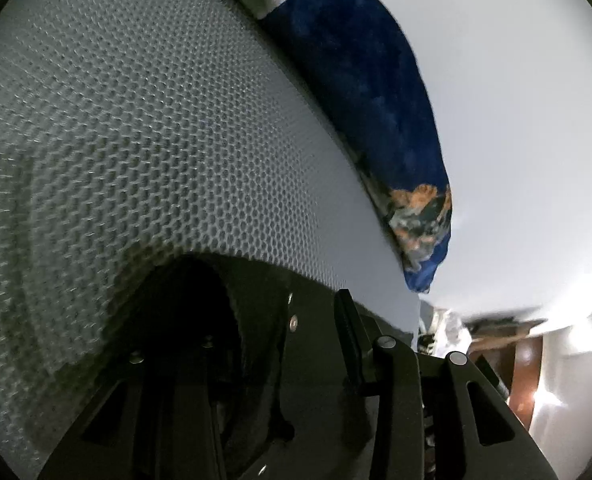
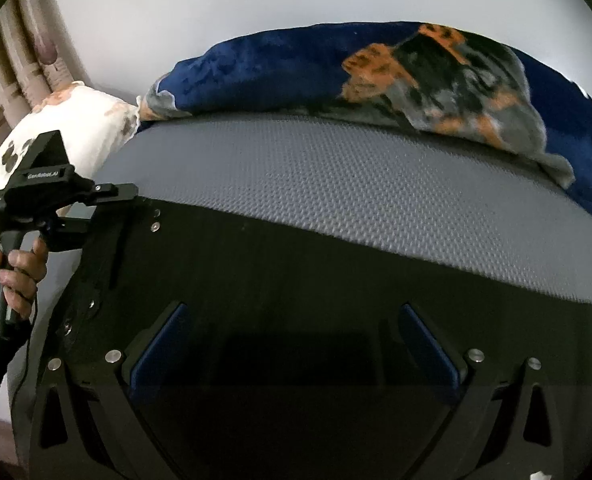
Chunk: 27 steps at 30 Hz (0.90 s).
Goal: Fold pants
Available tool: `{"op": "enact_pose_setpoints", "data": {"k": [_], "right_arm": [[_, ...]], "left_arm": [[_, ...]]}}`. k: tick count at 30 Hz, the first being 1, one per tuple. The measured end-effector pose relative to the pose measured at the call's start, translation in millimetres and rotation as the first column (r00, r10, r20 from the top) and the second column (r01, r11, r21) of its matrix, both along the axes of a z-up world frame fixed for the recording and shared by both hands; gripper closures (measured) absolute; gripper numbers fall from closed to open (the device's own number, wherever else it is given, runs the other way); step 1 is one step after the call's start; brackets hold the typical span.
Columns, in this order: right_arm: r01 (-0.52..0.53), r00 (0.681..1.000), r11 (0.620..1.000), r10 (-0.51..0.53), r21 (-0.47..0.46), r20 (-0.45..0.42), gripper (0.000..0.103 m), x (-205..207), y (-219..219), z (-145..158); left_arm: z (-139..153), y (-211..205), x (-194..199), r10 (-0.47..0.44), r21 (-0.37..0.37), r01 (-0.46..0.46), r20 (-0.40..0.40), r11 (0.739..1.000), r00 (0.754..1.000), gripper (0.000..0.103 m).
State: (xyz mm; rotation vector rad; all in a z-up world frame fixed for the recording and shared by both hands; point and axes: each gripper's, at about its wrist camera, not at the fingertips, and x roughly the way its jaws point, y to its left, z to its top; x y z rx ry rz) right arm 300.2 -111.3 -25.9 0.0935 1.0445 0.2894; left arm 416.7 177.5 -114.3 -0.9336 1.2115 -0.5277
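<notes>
Black pants [image 2: 279, 280] lie spread flat on a grey mesh mattress [image 2: 336, 184]. In the right wrist view my right gripper [image 2: 296, 344] hovers low over the pants, its blue-padded fingers [image 2: 159, 344] wide apart and empty. My left gripper [image 2: 107, 196] shows at the left edge of that view, held by a hand [image 2: 15, 276], at the pants' left corner near snap buttons [image 2: 155, 226]. In the left wrist view the black pants fabric [image 1: 255, 344] lies between the left gripper's fingers [image 1: 352, 344], which look shut on the pants' edge; the fingertips are partly hidden by cloth.
A blue plush blanket with orange and grey print [image 2: 436, 76] lies along the mattress's far edge, also in the left wrist view [image 1: 368, 92]. A white floral pillow [image 2: 83, 128] sits at far left. A white wall [image 2: 255, 8] is behind.
</notes>
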Motion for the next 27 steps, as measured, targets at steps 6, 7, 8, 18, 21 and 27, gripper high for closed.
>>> {"op": "enact_pose_setpoints", "data": {"k": [6, 7, 8, 18, 21, 27], "right_arm": [[-0.074, 0.997, 0.997, 0.074, -0.003, -0.008, 0.0, 21, -16, -5], [-0.095, 0.995, 0.995, 0.095, -0.001, -0.013, 0.0, 25, -21, -4], [-0.115, 0.993, 0.993, 0.115, -0.004, -0.017, 0.0, 29, -27, -3], [-0.424, 0.893, 0.897, 0.437, 0.127, -0.108, 0.0, 74, -51, -12], [-0.506, 0.833, 0.846, 0.53, 0.17, -0.156, 0.003, 83, -53, -23], [-0.591, 0.74, 0.766, 0.64, 0.251, -0.209, 0.027, 79, -69, -28]], "left_arm": [[10, -2, -7, 0.079, -0.03, -0.078, 0.022, 0.996, 0.997, 0.09], [18, 0, -11, 0.078, -0.034, -0.076, 0.046, 0.996, 0.996, 0.091], [25, 3, -16, 0.077, -0.042, -0.074, 0.066, 0.996, 0.995, 0.092], [101, -6, -74, -0.033, -0.037, 0.045, 0.283, 0.998, 0.959, 0.093], [115, -4, -89, -0.051, -0.011, 0.058, 0.333, 0.998, 0.941, 0.093], [122, 4, -107, -0.035, 0.024, 0.029, 0.336, 0.999, 0.941, 0.093]]}}
